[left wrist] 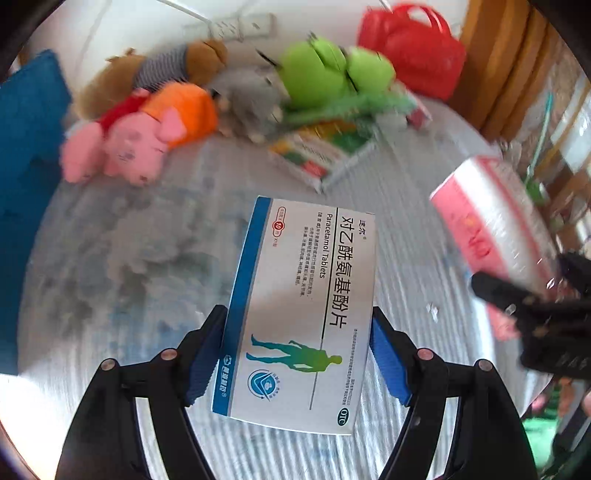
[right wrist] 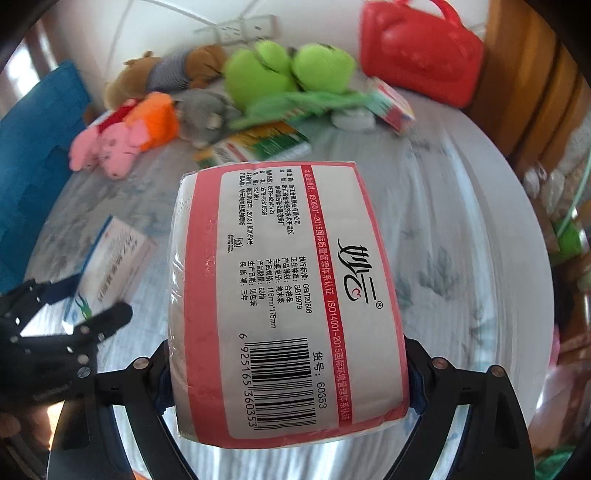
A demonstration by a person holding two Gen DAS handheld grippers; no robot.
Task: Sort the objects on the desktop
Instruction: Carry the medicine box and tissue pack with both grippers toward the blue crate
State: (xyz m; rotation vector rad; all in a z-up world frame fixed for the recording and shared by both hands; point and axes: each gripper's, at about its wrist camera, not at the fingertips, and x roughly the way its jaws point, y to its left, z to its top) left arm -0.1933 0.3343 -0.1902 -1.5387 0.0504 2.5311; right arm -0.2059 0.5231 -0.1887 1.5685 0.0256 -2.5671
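My left gripper [left wrist: 297, 354] is shut on a white and blue paracetamol tablet box [left wrist: 303, 295], held above the round table. The blue pads [left wrist: 388, 365] press both long sides of the box. My right gripper [right wrist: 288, 373] is shut on a pink and white tissue pack [right wrist: 288, 295], barcode side up. The tissue pack [left wrist: 491, 236] and the right gripper also show at the right of the left wrist view. The tablet box [right wrist: 110, 266] and the left gripper [right wrist: 55, 332] appear at the left of the right wrist view.
Plush toys lie at the table's far side: a pink pig [left wrist: 136, 129], a brown one [left wrist: 162, 70], a grey one [left wrist: 251, 99] and a green frog [left wrist: 332, 74]. More medicine boxes [left wrist: 321, 151], a red bag [left wrist: 413, 51], a blue container [left wrist: 26, 177] and a power strip [left wrist: 240, 26] surround them.
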